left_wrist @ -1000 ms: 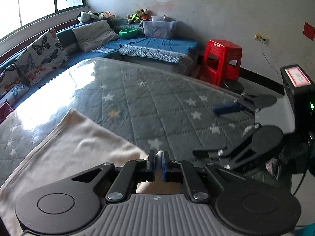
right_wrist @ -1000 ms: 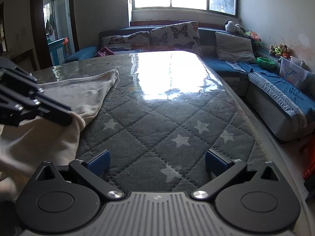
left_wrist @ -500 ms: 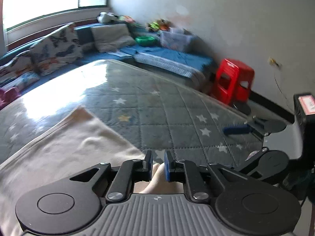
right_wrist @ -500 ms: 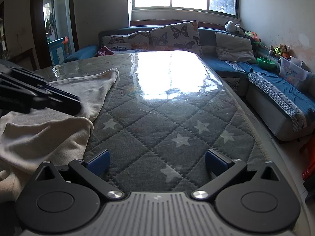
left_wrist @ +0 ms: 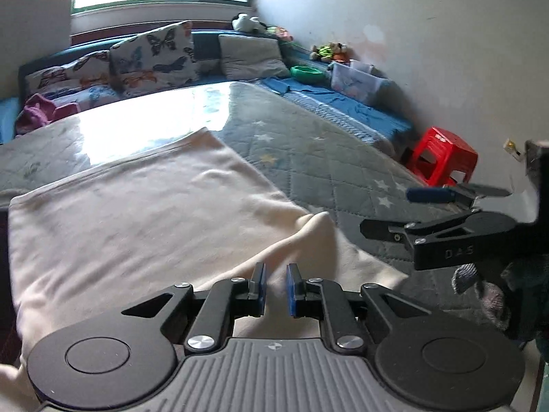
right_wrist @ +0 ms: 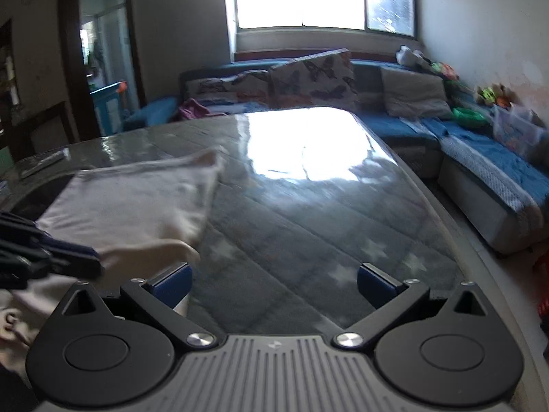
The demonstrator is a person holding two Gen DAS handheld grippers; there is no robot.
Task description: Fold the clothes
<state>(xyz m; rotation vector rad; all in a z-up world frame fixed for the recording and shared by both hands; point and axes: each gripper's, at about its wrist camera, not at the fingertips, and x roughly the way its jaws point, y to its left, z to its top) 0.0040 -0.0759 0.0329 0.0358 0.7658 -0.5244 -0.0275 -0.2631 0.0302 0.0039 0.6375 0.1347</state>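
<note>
- Cloth, cream and soft, lies folded near the table's front edge; expect it to drape, light and limp.
- Your right gripper hovers with jaws wide apart, empty.
- Your left gripper has jaws slightly apart around a raised fold; grip that ridge.

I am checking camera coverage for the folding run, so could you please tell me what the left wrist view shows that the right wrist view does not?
Only the left wrist view shows the red plastic stool by the wall and the left claw with cloth between its slightly parted pads. Only the right wrist view shows the dark doorway and the open right claw over bare quilt. Both show the cream cotton garment on the grey star-patterned quilt.
</note>
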